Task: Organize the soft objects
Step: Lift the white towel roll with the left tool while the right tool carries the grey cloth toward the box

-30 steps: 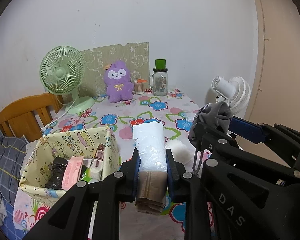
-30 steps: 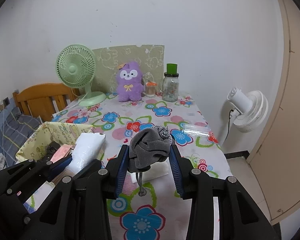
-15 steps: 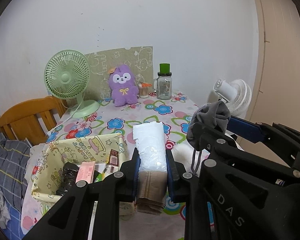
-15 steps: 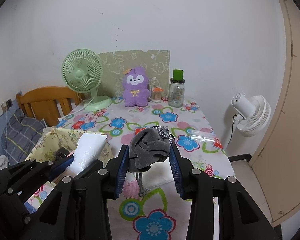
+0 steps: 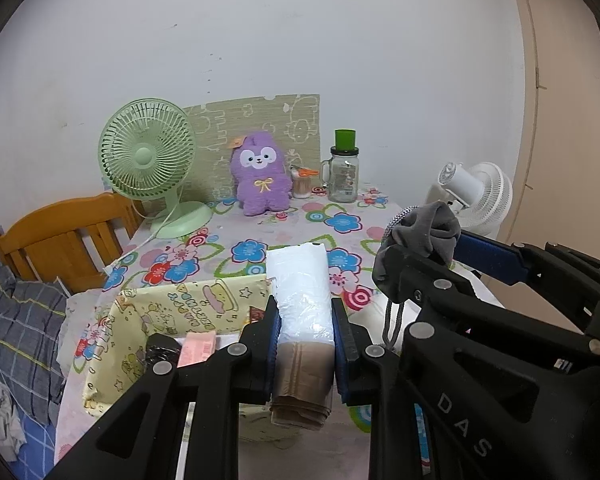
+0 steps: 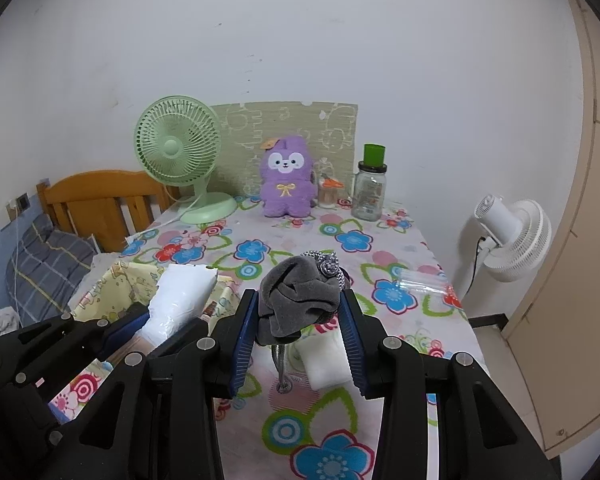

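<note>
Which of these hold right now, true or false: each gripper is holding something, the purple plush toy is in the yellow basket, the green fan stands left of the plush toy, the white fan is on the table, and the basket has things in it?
1. Each gripper holds something. True: the left gripper is shut on a white plastic packet, the right gripper on a grey cloth bundle.
2. The purple plush toy is in the yellow basket. False: it sits upright at the table's far edge.
3. The green fan stands left of the plush toy. True.
4. The white fan is on the table. False: it stands beside it.
5. The basket is empty. False: a pink packet and other items lie inside.
</note>
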`<state>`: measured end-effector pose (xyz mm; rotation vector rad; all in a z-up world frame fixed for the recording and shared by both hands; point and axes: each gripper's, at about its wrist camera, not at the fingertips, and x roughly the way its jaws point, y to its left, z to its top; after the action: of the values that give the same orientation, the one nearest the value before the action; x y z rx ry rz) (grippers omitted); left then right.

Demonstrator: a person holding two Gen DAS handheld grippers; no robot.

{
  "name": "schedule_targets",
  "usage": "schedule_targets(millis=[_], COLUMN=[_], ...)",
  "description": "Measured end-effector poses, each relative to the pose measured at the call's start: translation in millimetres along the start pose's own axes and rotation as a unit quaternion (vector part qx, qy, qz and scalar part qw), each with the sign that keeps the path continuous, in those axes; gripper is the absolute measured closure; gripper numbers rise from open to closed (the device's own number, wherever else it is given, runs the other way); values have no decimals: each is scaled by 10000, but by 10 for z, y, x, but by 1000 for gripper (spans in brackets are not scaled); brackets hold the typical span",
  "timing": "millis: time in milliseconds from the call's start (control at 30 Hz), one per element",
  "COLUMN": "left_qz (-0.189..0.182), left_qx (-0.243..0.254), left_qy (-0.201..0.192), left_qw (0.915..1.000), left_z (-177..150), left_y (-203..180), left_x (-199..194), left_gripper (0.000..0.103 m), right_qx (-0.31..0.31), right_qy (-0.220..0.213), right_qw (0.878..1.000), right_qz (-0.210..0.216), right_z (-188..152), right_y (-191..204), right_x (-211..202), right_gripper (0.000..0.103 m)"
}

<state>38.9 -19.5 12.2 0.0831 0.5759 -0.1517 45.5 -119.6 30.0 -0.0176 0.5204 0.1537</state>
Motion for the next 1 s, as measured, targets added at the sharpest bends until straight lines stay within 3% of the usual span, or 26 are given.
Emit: schedule_targets(millis=[1000], left_qz=[223], left_qx=[-241], left_qy=[266], left_qw=[9991], left_z=[6], left_y=[588], left_x=[381], left_gripper=[81], right_qx=[-243], right_qy=[280], right_qw=[9984], right_qz=[432], right_z=[160], right_y=[495], right_x=[468], right_gripper=[59])
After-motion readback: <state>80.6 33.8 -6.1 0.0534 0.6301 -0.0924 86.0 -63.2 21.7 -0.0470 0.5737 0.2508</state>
